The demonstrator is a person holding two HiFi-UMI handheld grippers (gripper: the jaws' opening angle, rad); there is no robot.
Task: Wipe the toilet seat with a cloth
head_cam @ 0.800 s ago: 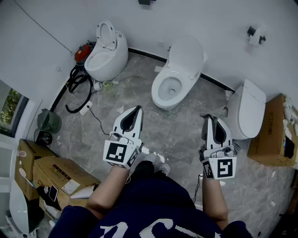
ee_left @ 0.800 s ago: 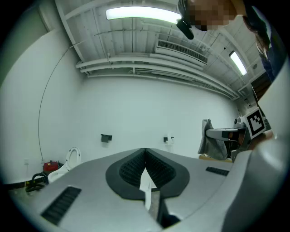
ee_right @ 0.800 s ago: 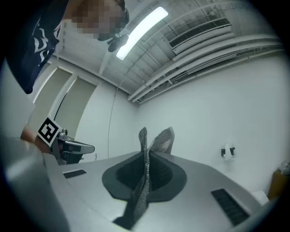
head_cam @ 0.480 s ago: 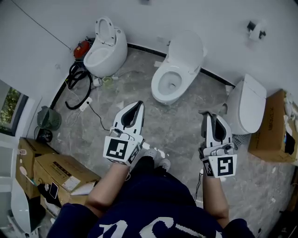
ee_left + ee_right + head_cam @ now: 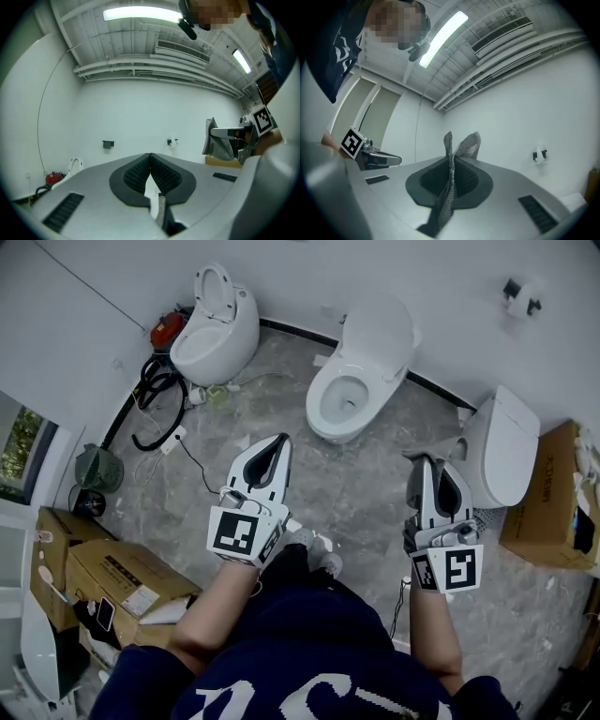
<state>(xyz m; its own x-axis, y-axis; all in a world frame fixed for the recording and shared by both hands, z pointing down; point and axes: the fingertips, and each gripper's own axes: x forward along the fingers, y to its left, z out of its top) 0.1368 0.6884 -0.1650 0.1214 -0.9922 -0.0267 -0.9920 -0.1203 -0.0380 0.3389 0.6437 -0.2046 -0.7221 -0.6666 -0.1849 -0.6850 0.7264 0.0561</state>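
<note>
In the head view a person stands on a grey marbled floor (image 5: 366, 493) and holds a tool in each hand, both pointing toward the far wall. The left tool (image 5: 279, 440) and the right tool (image 5: 424, 458) are well apart, and both are short of the middle toilet (image 5: 375, 348). That toilet's lid is raised, and its toilet seat (image 5: 321, 416) lies bare around the bowl. A second toilet (image 5: 214, 329) stands at the far left beside a black hose (image 5: 155, 418), and a third (image 5: 502, 456), with its lid down, stands at the right, just beside the right tool. Cardboard boxes sit at the near left (image 5: 108, 582) and at the right edge (image 5: 553, 507). In the left gripper view the left tool (image 5: 150, 154) has its ribbed pads pressed together at the tips, with nothing caught between them. At the right of this view the right tool (image 5: 234, 136) is seen with a grey cloth (image 5: 216, 140) hanging from it, and small fittings (image 5: 108, 144) show on the white wall beyond. In the right gripper view the right tool (image 5: 451, 159) is clamped on the cloth (image 5: 468, 143), a grey mesh fabric that stands up past the tips in two flaps and trails down between the pads toward the camera. The left tool (image 5: 377, 159) shows at the left, and a long ceiling light (image 5: 443, 33) runs overhead.
</note>
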